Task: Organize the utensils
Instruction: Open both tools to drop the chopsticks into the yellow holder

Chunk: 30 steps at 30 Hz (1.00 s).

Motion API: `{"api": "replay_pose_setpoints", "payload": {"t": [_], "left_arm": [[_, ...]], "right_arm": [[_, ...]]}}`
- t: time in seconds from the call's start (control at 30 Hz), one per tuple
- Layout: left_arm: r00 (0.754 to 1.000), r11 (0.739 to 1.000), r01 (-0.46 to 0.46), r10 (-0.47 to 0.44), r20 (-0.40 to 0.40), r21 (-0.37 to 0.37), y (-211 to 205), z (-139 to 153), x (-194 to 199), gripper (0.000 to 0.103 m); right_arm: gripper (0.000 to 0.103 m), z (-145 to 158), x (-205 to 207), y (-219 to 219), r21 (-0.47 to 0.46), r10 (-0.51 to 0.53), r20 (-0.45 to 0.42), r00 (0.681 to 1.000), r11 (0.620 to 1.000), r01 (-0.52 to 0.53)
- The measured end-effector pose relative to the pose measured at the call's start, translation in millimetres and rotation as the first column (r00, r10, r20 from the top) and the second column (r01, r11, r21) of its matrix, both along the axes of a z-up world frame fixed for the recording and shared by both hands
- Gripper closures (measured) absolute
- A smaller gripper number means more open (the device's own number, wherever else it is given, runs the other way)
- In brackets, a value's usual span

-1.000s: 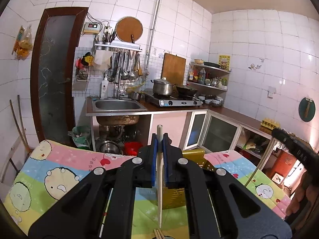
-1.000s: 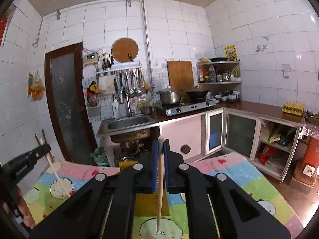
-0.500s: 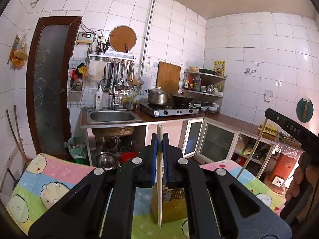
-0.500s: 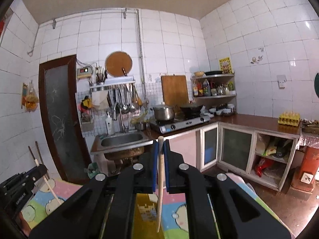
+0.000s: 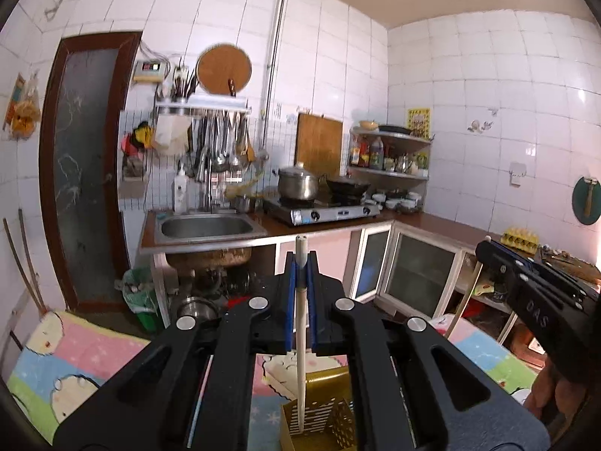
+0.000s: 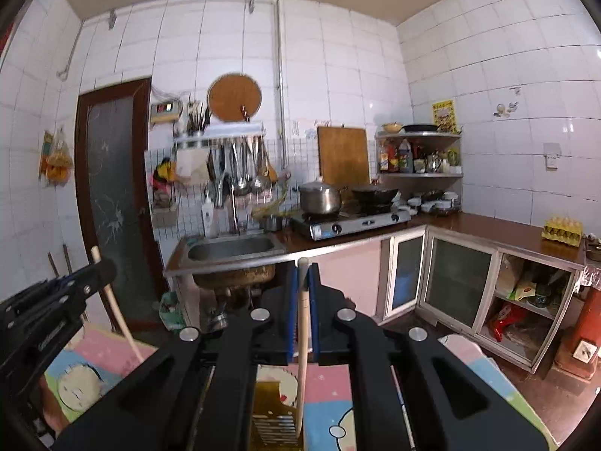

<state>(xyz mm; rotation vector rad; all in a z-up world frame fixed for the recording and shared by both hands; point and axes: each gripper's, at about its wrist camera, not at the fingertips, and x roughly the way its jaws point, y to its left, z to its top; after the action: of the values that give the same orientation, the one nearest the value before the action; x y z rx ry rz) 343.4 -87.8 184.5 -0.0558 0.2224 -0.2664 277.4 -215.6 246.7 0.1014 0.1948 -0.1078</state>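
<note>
Now we carry: left gripper and right gripper each pinch one chopstick above the gold holder; next, lower tips in.

Two pale chopsticks hang upright over gold holder.

Pastel cartoon cloth, gold holder, black-and-blue grippers in a white-tiled kitchen

The tablecloth runs in pink, blue, green and yellow bands printed with cream cartoon faces and small stars. The perforated utensil holder is gold. The left gripper and right gripper are black with blue pads and silver screws; each chopstick is pale cream wood. Wall tiles are glossy white, the door frame dark reddish brown, the countertop brown, the cabinet fronts pale pink.
</note>
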Motion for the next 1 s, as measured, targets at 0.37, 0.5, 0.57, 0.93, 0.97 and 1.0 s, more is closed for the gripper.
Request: {"api": "replay_pose_setpoints", "payload": {"t": [0.37, 0.5, 0.57, 0.93, 0.97, 1.0], "left_arm": [[0.993, 0.999, -0.007, 0.013, -0.117, 0.053, -7.0, -61.4, 26.1, 0.099], [0.993, 0.998, -0.018, 0.026, -0.113, 0.068, 2.3, -52.9, 2.6, 0.065], [0.995, 0.996, -0.036, 0.043, -0.088, 0.079, 8.6, -45.8, -14.1, 0.052], [0.989, 0.989, -0.095, 0.107, -0.103, 0.117, 50.3, -52.0, -110.8, 0.023], [0.988, 0.988, -0.097, 0.11, -0.106, 0.123, 51.9, -56.6, -117.3, 0.022], [0.987, 0.987, -0.098, 0.113, -0.112, 0.13, 53.1, -62.5, -124.1, 0.022]], "right_arm": [[0.096, -65.5, 18.7, 5.5, -0.014, 0.054, -0.157, 0.986, 0.998, -0.057], [0.052, -60.1, -1.4, -4.1, 0.027, 0.044, -0.164, 0.985, 0.999, -0.04], [0.046, -55.4, -19.2, -11.1, 0.047, 0.024, -0.148, 0.989, 0.999, -0.017], [0.046, -84.1, -111.0, -15.2, 0.059, -0.008, -0.256, 0.967, 0.998, 0.024], [0.046, -91.8, -118.8, -12.9, 0.053, -0.008, -0.273, 0.962, 0.998, 0.023], [0.046, -96.7, -122.8, -11.6, 0.05, -0.007, -0.283, 0.959, 0.999, 0.022]]}}
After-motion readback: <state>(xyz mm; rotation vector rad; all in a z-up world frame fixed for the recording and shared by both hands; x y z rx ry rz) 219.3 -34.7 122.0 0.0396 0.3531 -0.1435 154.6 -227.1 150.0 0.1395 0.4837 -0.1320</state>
